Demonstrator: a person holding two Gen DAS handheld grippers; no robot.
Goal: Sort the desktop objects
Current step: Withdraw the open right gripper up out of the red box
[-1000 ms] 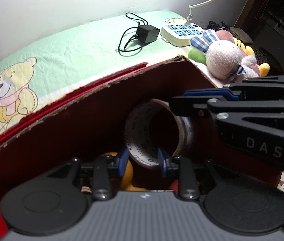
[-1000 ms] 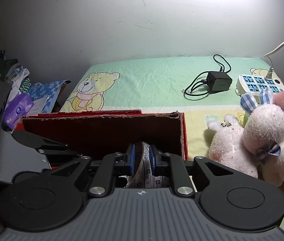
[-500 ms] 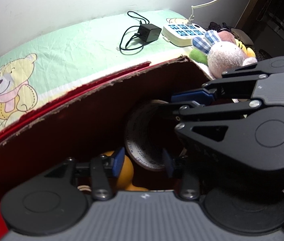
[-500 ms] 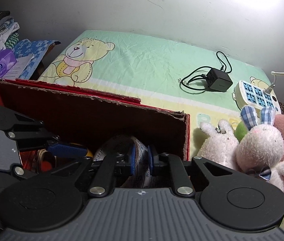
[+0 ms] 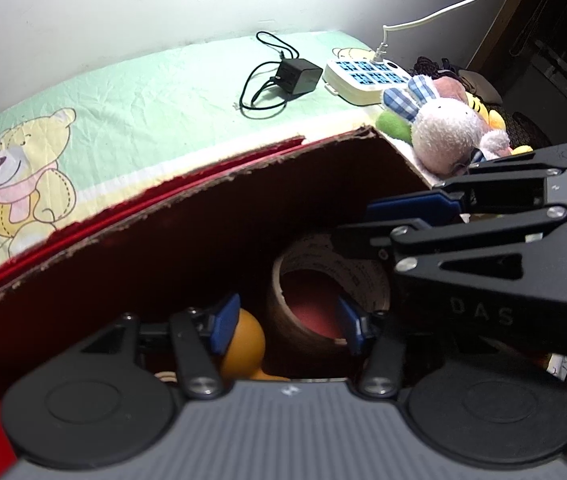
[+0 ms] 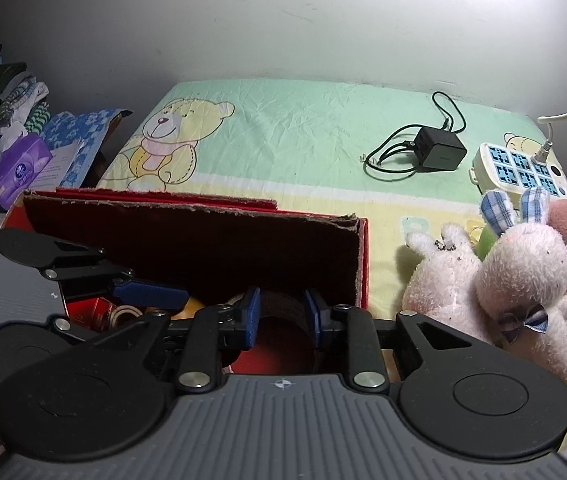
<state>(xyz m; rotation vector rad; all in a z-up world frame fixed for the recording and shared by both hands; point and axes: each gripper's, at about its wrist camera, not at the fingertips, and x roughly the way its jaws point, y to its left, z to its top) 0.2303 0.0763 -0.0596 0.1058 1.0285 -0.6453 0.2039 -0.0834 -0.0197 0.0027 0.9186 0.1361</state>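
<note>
The brown-cored roll of printed tape [image 5: 325, 292] stands on edge inside the red cardboard box [image 5: 211, 216], beside an orange rounded toy [image 5: 243, 344]. The left tool [image 5: 287, 320] gapes wide near it, touching nothing. The right tool [image 6: 281, 314] is parted around the roll's top, whether touching is unclear. Pink plush rabbits [image 6: 519, 272] lie right of the box.

Two close wrist views over the red box [image 5: 203, 220] (shared), facing the wall.
</note>
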